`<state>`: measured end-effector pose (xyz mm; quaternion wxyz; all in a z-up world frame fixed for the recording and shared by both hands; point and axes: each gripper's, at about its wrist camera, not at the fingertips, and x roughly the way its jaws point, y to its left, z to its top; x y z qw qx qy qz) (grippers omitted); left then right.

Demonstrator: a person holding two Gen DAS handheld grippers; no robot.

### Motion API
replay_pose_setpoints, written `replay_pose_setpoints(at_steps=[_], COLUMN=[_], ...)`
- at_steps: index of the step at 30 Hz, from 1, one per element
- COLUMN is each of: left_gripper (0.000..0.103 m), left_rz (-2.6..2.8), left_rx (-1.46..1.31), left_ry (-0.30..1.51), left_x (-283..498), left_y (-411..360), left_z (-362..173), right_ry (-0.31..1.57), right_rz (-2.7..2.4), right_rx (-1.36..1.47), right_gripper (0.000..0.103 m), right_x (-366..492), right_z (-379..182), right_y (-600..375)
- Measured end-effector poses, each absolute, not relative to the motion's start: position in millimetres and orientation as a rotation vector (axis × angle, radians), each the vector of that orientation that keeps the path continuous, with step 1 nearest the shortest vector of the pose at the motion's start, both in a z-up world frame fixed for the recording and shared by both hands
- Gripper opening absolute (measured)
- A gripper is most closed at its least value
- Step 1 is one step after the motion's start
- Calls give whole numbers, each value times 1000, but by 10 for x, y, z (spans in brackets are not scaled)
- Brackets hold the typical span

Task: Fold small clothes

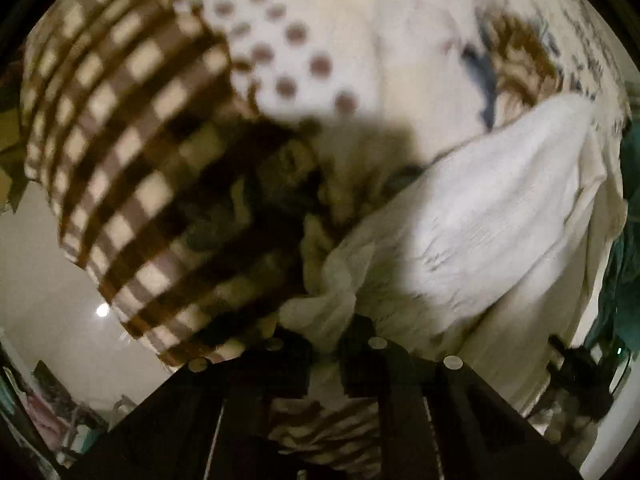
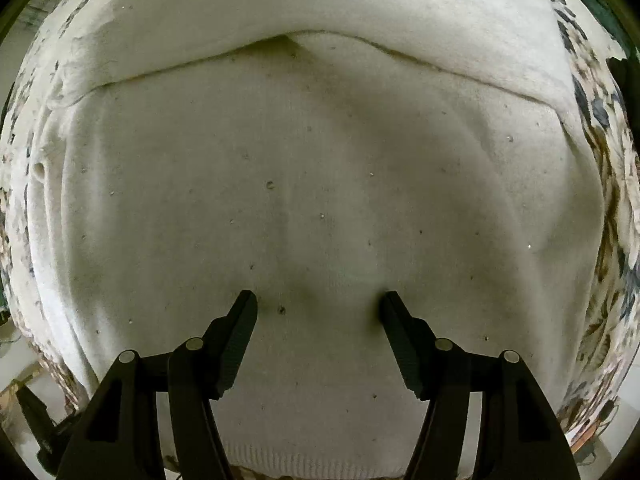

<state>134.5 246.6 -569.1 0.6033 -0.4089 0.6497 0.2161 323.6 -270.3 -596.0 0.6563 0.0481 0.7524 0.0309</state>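
Note:
In the left wrist view my left gripper [image 1: 324,344] is shut on a bunch of cloth: a brown-and-cream checked garment [image 1: 120,140] with a cream inner layer [image 1: 324,320] pinched between the fingers. It hangs lifted and blurred. A white knitted sweater [image 1: 500,216] lies to the right. In the right wrist view that white sweater [image 2: 320,160] lies flat with a fold line across its far part. My right gripper [image 2: 318,300] is open, both fingertips [image 2: 246,308] resting on the sweater's near half.
A floral-print sheet [image 2: 608,208] covers the surface under the sweater and shows in the left wrist view [image 1: 520,60]. A white cloth with brown dots [image 1: 280,40] lies beyond the checked garment. Pale floor [image 1: 48,280] and clutter show at lower left; teal fabric [image 1: 628,264] at right.

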Motion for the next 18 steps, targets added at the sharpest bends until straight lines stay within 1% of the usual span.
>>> replay_pose_setpoints(at_steps=[1, 3, 5, 8, 13, 15, 16, 17, 18], left_gripper=[5, 5, 5, 5, 5, 5, 6, 10, 10], left_rz=[508, 529, 553, 599, 676, 688, 681, 673, 663], left_rx=[-931, -901, -869, -827, -757, -756, -771, -795, -839], left_ry=[1471, 1398, 1322, 1240, 1171, 1157, 1154, 1153, 1140], left_x=[1360, 1379, 1448, 1537, 1580, 1602, 1631, 1640, 1637], left_y=[2484, 2591, 2833, 3240, 3916, 4121, 4261, 4341, 4432], left_z=[-5571, -5337, -5069, -4827, -4767, -4858, -4903, -4941, -4989], right_ry=[1704, 1699, 1695, 1690, 1678, 1669, 1665, 1663, 1661], right_rz=[68, 68, 78, 88, 84, 81, 83, 84, 84], right_rx=[109, 100, 88, 71, 79, 83, 84, 84, 85], right_gripper=[66, 66, 66, 66, 66, 66, 66, 66, 66], right_x=[3208, 3144, 3067, 3027, 2936, 2903, 2885, 2850, 2816], right_z=[-5951, -5939, -5923, -5914, -5868, -5848, -5842, -5831, -5821], right_y=[-2718, -2694, -2671, -2628, -2677, -2653, -2639, -2657, -2675])
